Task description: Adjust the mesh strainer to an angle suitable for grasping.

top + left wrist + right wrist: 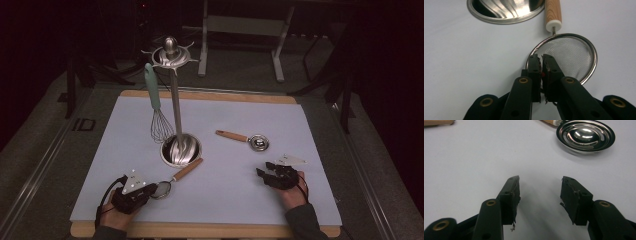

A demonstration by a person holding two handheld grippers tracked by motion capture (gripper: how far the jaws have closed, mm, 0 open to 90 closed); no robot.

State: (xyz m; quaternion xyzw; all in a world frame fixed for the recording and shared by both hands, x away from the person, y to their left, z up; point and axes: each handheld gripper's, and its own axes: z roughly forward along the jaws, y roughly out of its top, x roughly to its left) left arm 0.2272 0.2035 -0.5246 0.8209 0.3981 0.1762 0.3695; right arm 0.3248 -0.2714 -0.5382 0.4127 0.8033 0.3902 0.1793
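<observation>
Pinching the round wire-mesh strainer's [571, 56] thin steel rim, left gripper [541, 58]

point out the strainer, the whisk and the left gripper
strainer [571, 53], left gripper view, mesh bowl
whisk [161, 126], high view, wire loops
left gripper [541, 58], left gripper view, between jaw tips at the strainer's rim

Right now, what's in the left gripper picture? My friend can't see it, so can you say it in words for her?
The left gripper has its two black jaws nearly closed on the metal rim of a small mesh strainer lying on a white table. The strainer's wooden handle points away, beside the shiny round base of a utensil stand.
</observation>
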